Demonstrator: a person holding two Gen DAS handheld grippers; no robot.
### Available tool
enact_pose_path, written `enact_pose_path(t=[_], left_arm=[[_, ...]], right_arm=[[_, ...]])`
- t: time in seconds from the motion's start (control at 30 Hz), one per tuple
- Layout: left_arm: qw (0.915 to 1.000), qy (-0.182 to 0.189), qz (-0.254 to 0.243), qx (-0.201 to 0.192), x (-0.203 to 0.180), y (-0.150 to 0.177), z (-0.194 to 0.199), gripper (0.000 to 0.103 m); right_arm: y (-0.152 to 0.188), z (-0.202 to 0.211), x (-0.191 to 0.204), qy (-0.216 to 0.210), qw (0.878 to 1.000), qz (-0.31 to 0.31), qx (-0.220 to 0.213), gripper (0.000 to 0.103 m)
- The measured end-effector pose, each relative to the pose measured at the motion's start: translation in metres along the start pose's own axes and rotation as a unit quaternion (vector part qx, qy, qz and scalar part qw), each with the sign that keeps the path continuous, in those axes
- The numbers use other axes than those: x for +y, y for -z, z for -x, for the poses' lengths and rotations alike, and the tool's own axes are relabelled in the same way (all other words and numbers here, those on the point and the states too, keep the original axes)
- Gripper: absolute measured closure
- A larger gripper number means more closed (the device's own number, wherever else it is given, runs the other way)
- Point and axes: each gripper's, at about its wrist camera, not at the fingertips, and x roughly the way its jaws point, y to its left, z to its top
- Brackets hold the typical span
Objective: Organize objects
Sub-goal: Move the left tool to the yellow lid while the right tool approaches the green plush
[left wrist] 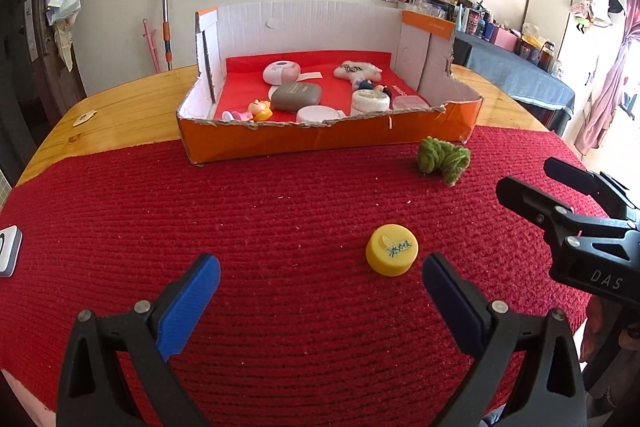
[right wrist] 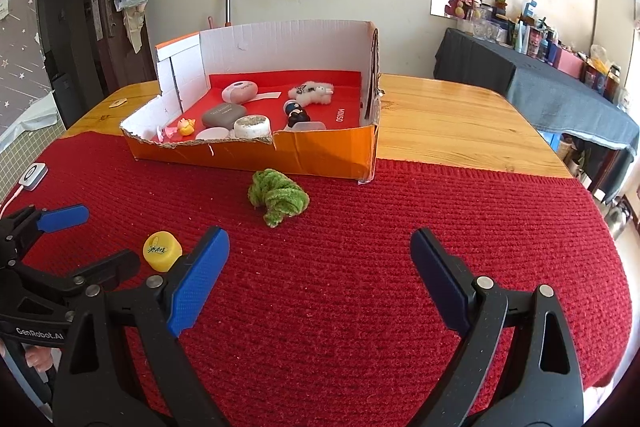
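A yellow bottle cap [left wrist: 392,254] [right wrist: 162,251] lies on the red knitted mat [left wrist: 280,211], just ahead of my left gripper's right fingertip. My left gripper [left wrist: 320,263] [right wrist: 106,237] is open wide with nothing between its blue pads. A green fuzzy knitted piece [left wrist: 442,157] [right wrist: 278,201] rests on the mat close to the front wall of the orange cardboard box [left wrist: 320,139] [right wrist: 320,151]. My right gripper [right wrist: 319,235] [left wrist: 528,177] is open and empty, short of the green piece. Several small items lie inside the box on its red lining.
A white device with a cable [left wrist: 8,251] [right wrist: 34,175] sits at the mat's left edge. Bare wooden tabletop [right wrist: 440,119] extends to the right of and behind the box. A cloth-covered side table [right wrist: 560,87] with bottles stands at the far right.
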Motion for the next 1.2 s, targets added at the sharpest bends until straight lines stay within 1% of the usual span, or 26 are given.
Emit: enact_pose_path(t=[0.2, 0.4, 0.63, 0.73, 0.83, 0.93, 1.07, 1.2], left_arm=[[0.9994, -0.004, -0.019, 0.028, -0.004, -0.002, -0.010, 0.000], [0.9979, -0.021, -0.033, 0.052, -0.002, -0.006, -0.019, 0.000], [0.9964, -0.021, -0.024, 0.078, 0.012, -0.013, -0.028, 0.000], [0.9954, -0.011, -0.009, 0.095, 0.021, -0.016, -0.030, 0.000], [0.9946, 0.005, -0.001, 0.103, 0.026, -0.019, -0.030, 0.001], [0.9937, 0.016, -0.016, 0.110, 0.022, -0.020, -0.032, 0.002], [0.9931, 0.026, -0.036, 0.109, 0.015, -0.020, -0.034, 0.002], [0.9931, 0.045, -0.038, 0.101, 0.013, -0.023, -0.034, 0.002]], right_arm=[[-0.001, -0.002, 0.001, -0.004, 1.000, 0.000, 0.001, 0.010], [-0.003, -0.006, 0.001, -0.004, 1.000, 0.006, 0.009, 0.010], [-0.002, -0.013, 0.000, -0.002, 1.000, 0.008, 0.019, 0.010], [-0.003, -0.015, 0.000, -0.001, 1.000, 0.011, 0.024, 0.010], [-0.005, -0.018, 0.000, -0.005, 0.999, 0.018, 0.030, 0.010], [-0.010, -0.024, 0.000, -0.009, 0.999, 0.028, 0.042, 0.010], [-0.018, -0.036, -0.003, -0.029, 0.997, 0.032, 0.066, 0.010], [-0.026, -0.050, -0.004, -0.016, 0.996, 0.048, 0.076, 0.010]])
